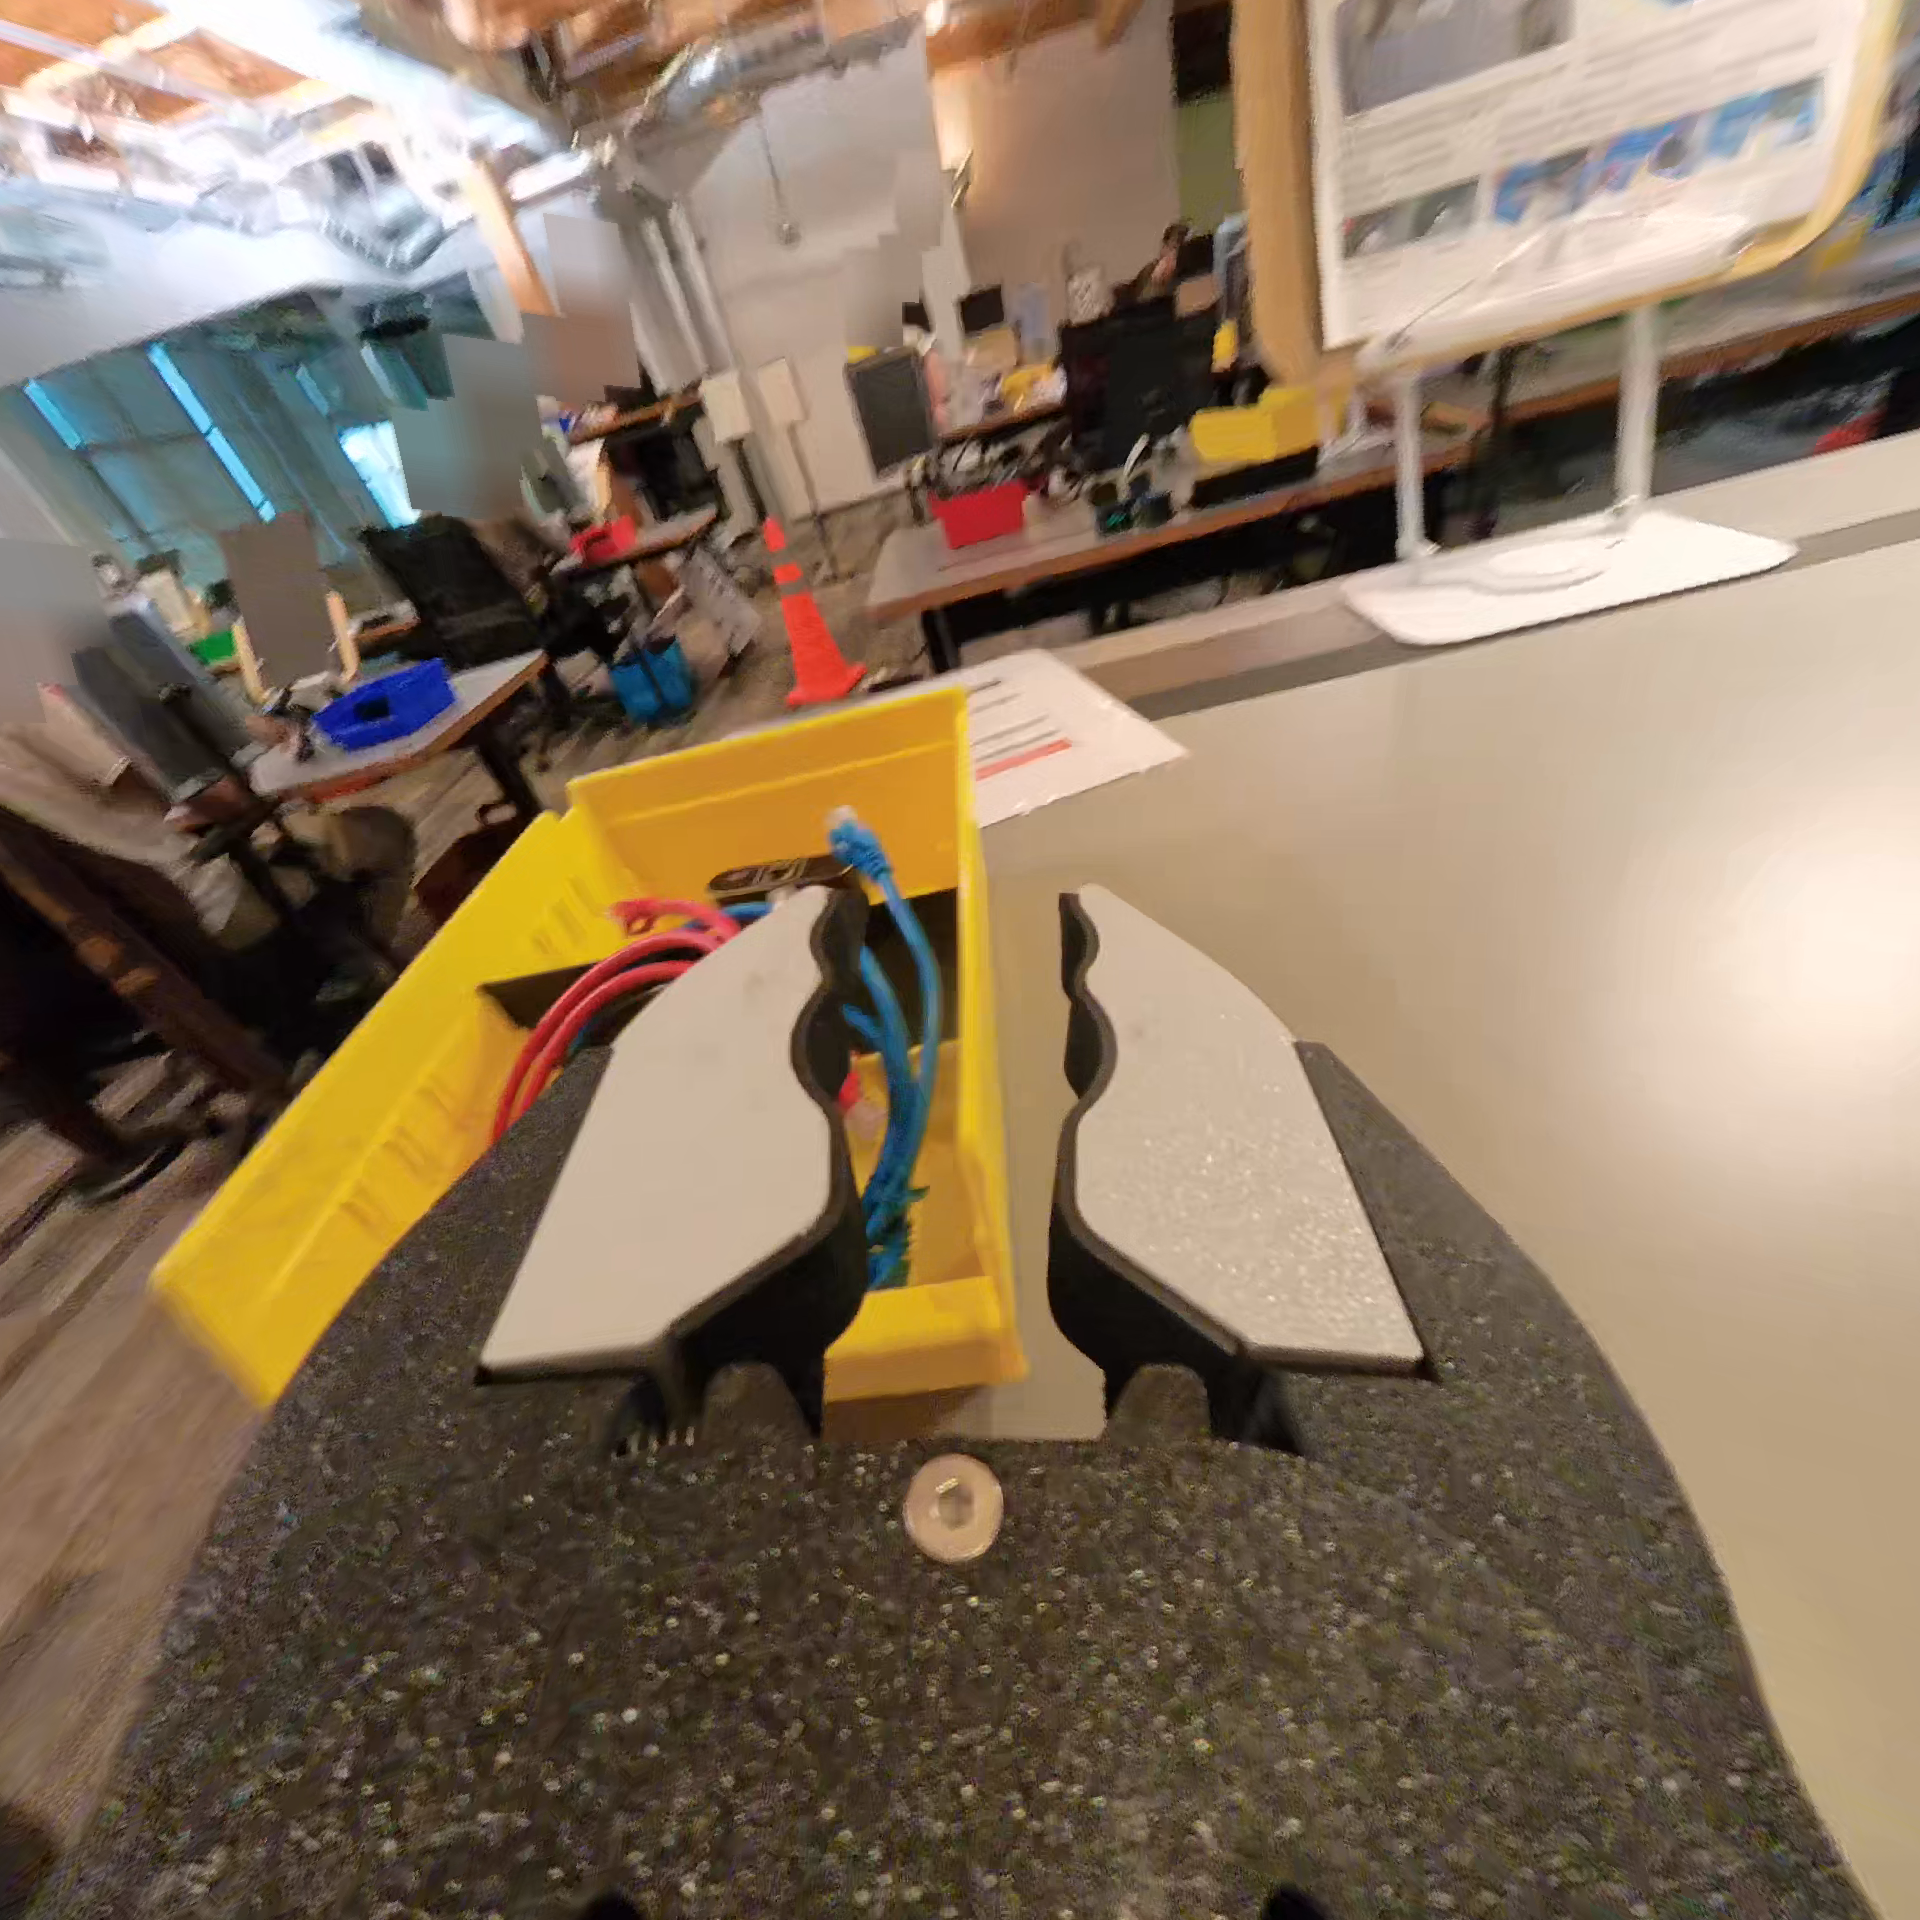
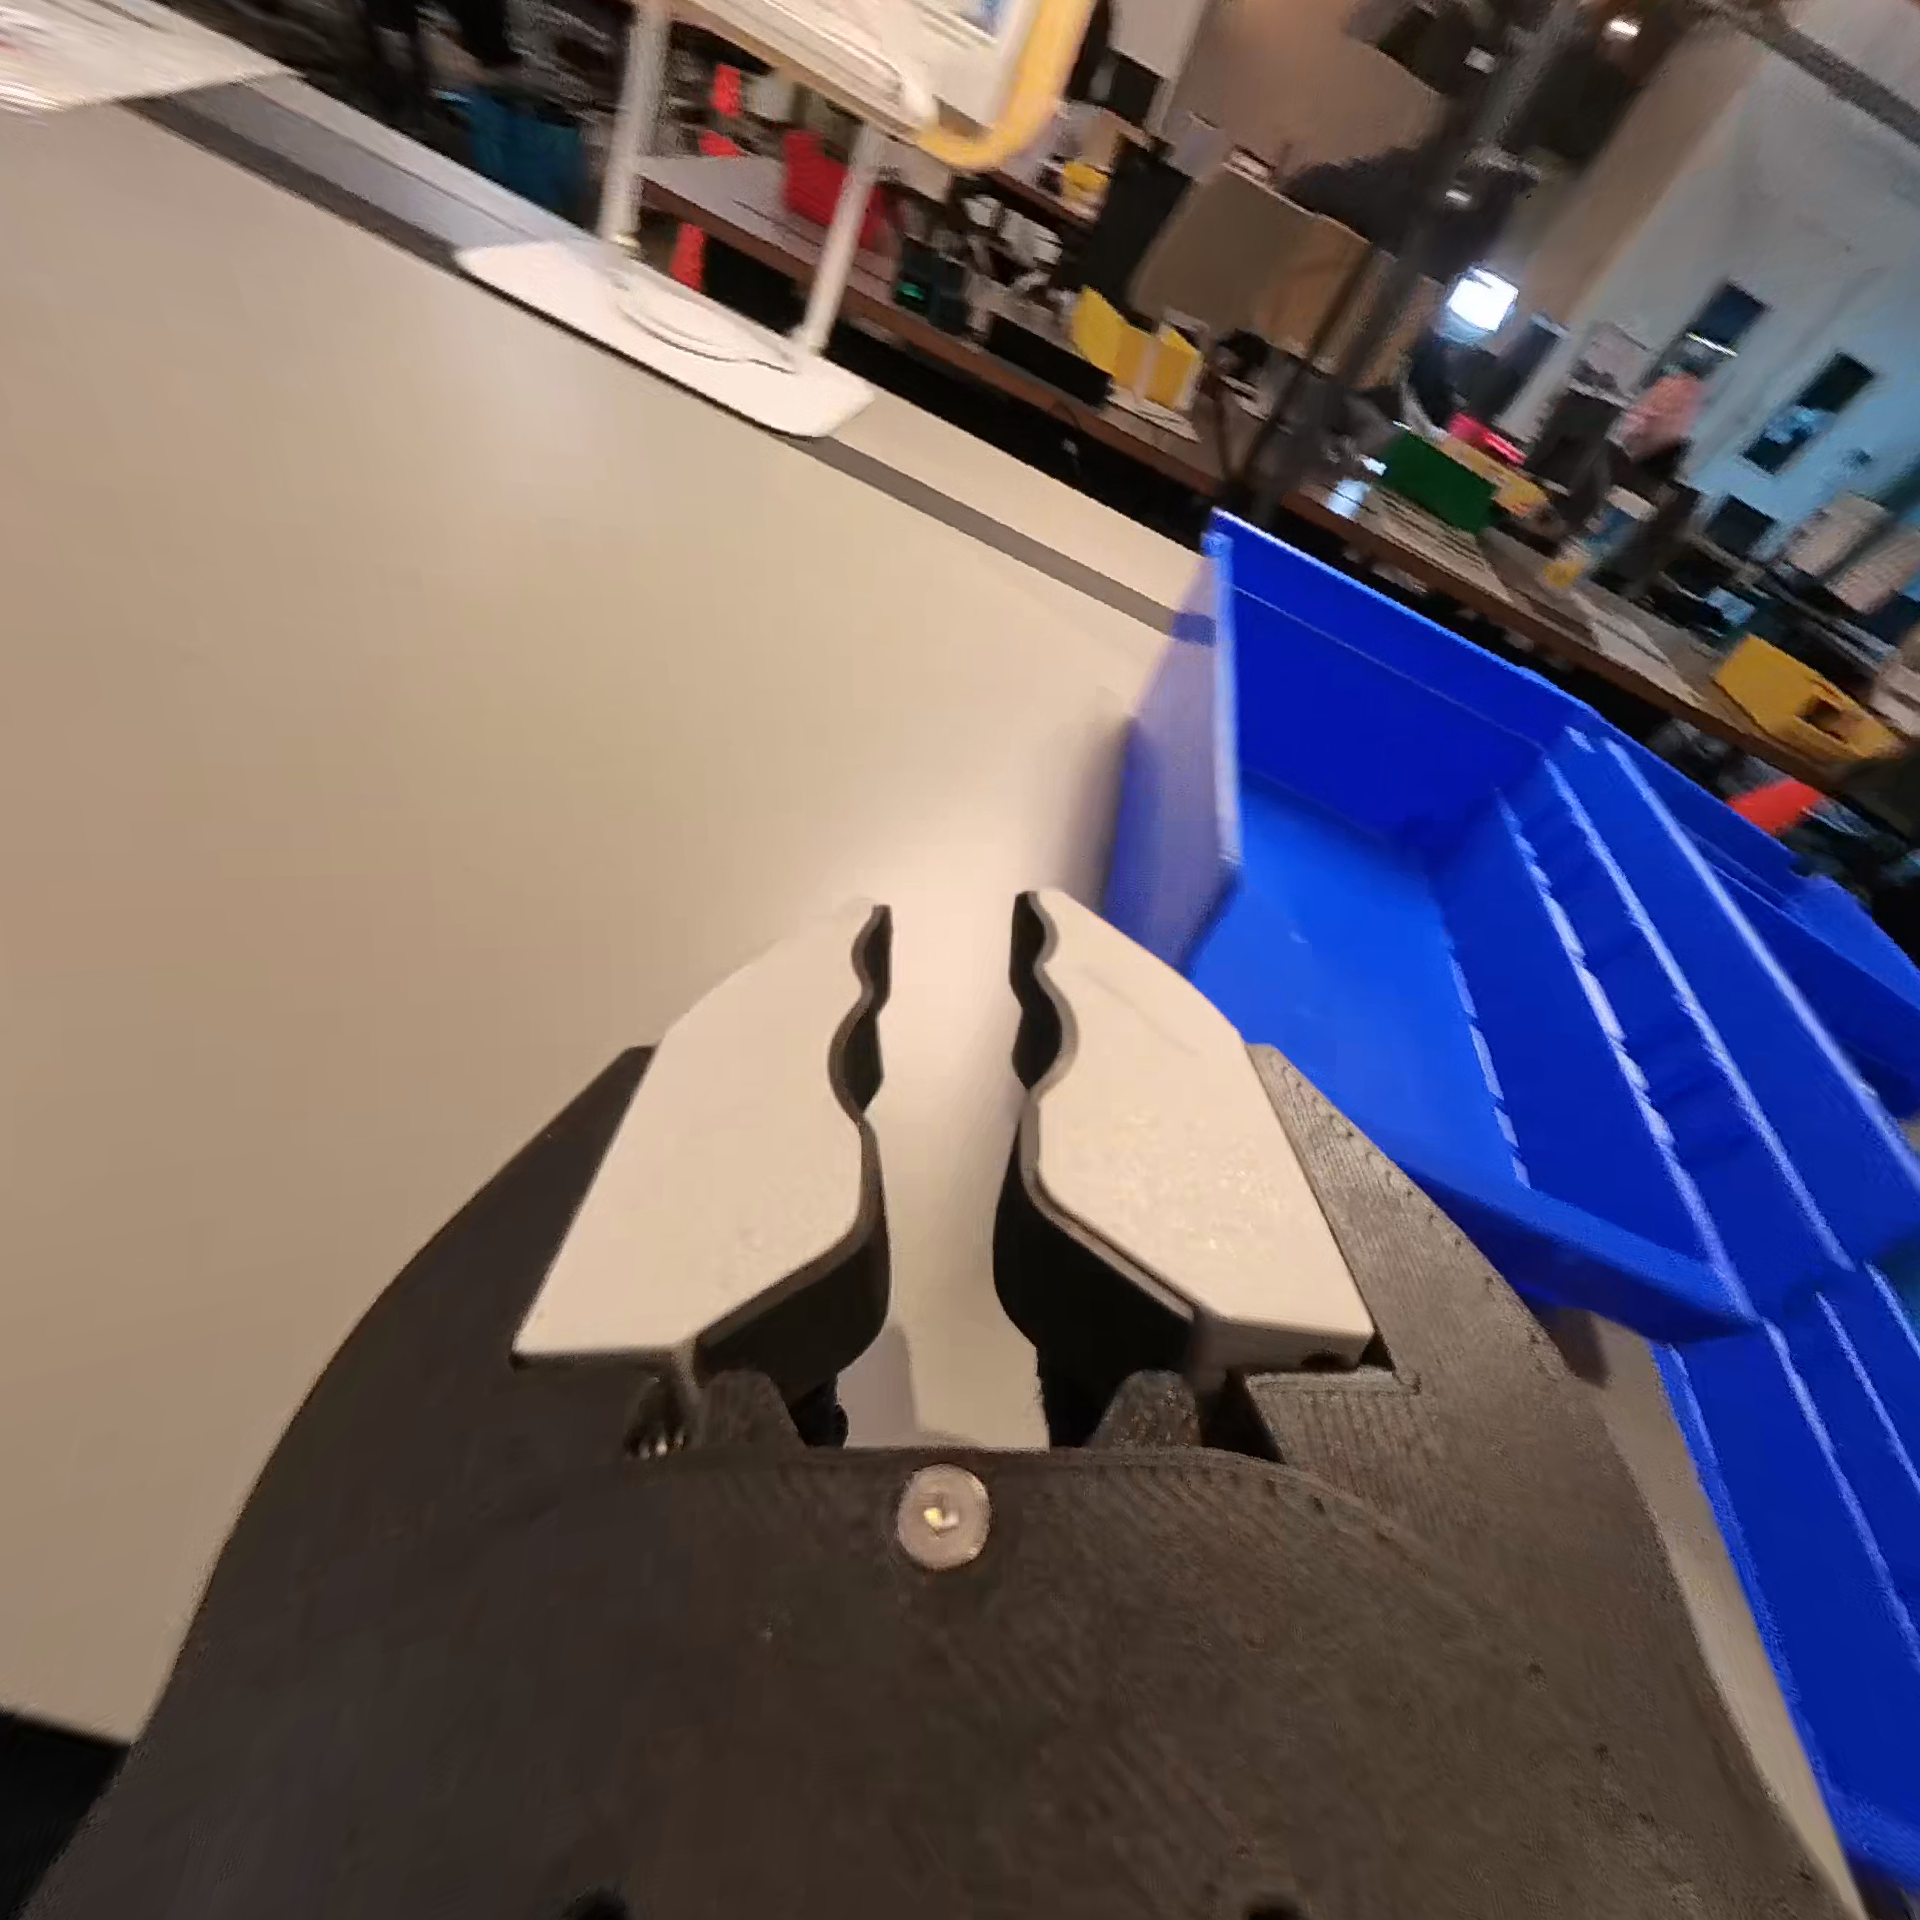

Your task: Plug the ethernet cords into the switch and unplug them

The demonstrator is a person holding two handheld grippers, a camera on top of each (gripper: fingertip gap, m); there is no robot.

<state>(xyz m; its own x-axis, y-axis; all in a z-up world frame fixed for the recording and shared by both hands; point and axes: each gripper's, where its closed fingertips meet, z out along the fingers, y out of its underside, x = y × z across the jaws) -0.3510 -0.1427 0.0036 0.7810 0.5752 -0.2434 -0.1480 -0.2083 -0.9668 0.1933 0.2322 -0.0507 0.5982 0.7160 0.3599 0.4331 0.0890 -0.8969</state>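
Two grippers: the left gripper [image 1: 940, 914] and the right gripper [image 2: 951, 920], each with two grey fingers. Two bins: one yellow bin [image 1: 436, 1091] and one blue bin [image 2: 1558, 935]. In the yellow bin, one bundle of blue cords [image 1: 899, 1039] and one of red cords [image 1: 582, 997]; separate cords cannot be counted. One sheet of paper [image 1: 1049, 732], one white stand base [image 1: 1558, 571], one orange cone [image 1: 816, 634].

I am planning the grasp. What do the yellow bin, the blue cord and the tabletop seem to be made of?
Yellow bin: moulded plastic, slightly glossy, with ribbed walls. Blue ethernet cord: probably a flexible rubbery jacket, since it bends in loops. Tabletop: smooth beige laminate, perhaps, with a soft sheen from the lamps.
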